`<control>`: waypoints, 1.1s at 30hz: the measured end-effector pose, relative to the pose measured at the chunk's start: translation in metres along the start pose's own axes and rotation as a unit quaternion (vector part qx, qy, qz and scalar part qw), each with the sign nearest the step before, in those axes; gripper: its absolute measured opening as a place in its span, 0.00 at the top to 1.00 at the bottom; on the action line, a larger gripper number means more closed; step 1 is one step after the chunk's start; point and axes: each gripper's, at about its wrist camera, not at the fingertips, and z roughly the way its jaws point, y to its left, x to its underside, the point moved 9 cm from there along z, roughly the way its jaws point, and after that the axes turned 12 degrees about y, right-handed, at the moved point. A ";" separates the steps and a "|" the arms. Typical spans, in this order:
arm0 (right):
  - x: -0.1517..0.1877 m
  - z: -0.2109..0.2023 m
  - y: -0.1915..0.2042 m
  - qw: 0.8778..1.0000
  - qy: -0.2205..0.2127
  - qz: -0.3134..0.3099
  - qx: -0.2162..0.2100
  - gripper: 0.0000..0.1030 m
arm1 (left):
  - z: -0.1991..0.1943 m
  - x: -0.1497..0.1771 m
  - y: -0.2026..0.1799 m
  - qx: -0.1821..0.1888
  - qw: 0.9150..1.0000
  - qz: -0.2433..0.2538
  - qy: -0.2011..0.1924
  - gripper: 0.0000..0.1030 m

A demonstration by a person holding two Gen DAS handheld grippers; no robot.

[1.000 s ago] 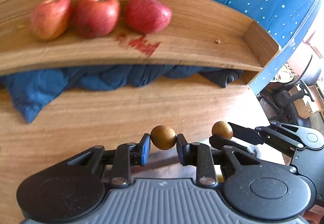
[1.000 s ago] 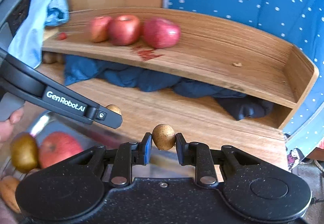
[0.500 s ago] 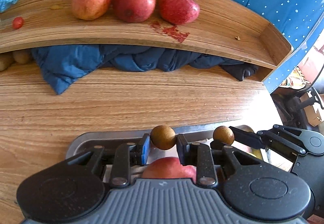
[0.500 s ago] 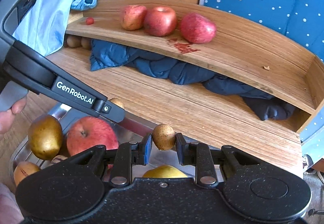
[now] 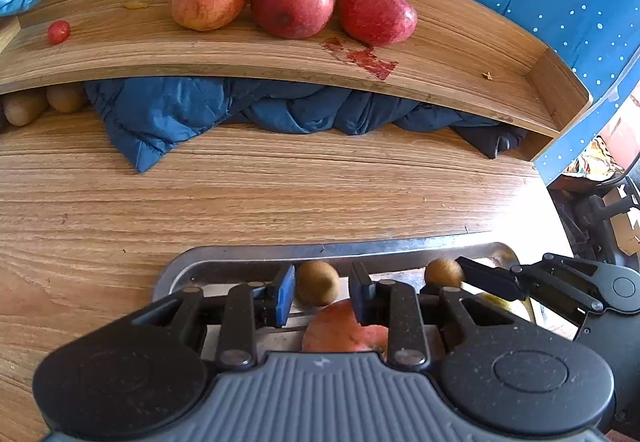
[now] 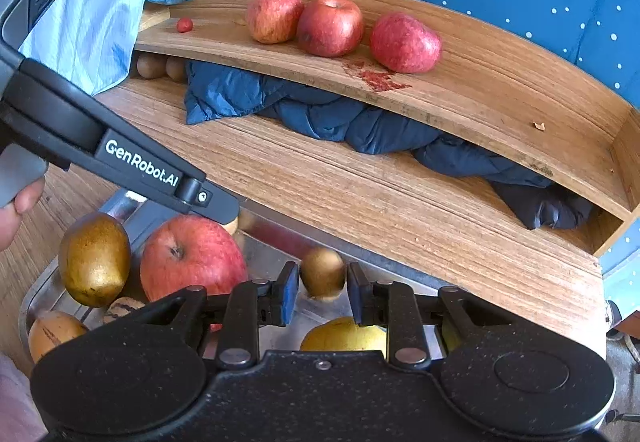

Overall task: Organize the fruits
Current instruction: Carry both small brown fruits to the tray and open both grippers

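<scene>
Item: small brown fruit (image 5: pixel 317 282), betw. spread jaws of L gripper (image 5: pixel 320 292), pads apart from skin, over metal tray (image 5: pixel 240 256). R gripper (image 6: pixel 322 292): likewise spread, 2nd brown fruit (image 6: pixel 322 272) loose betw. jaws. Shelf apples (image 5: pixel 294 0) lie at 12 o'clock, well apart.

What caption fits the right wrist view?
Right gripper, jaws parted around a small brown fruit, above a metal tray of fruit; three red apples line the shelf.

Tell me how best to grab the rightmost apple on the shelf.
Probably take the rightmost apple across its round middle, coming down from the front and above. It lies tilted on the shelf with open wood to its right, but the middle apple sits close on its left, so slip that finger in carefully.
</scene>
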 end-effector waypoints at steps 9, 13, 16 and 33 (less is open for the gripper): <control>0.004 -0.010 -0.004 1.000 -0.018 0.023 0.004 0.51 | -0.003 0.002 0.009 -0.011 1.000 -0.022 0.001 0.44; 0.006 -0.017 -0.009 0.999 -0.034 0.040 0.008 0.32 | -0.006 0.002 0.009 -0.015 0.999 -0.029 -0.004 0.18; 0.007 -0.023 -0.013 0.998 -0.043 0.049 0.013 0.22 | -0.008 0.003 0.009 -0.020 0.999 -0.032 -0.008 0.13; 0.015 -0.066 -0.040 0.991 -0.092 0.095 0.011 0.01 | -0.048 0.016 0.004 -0.056 0.994 -0.070 -0.064 0.01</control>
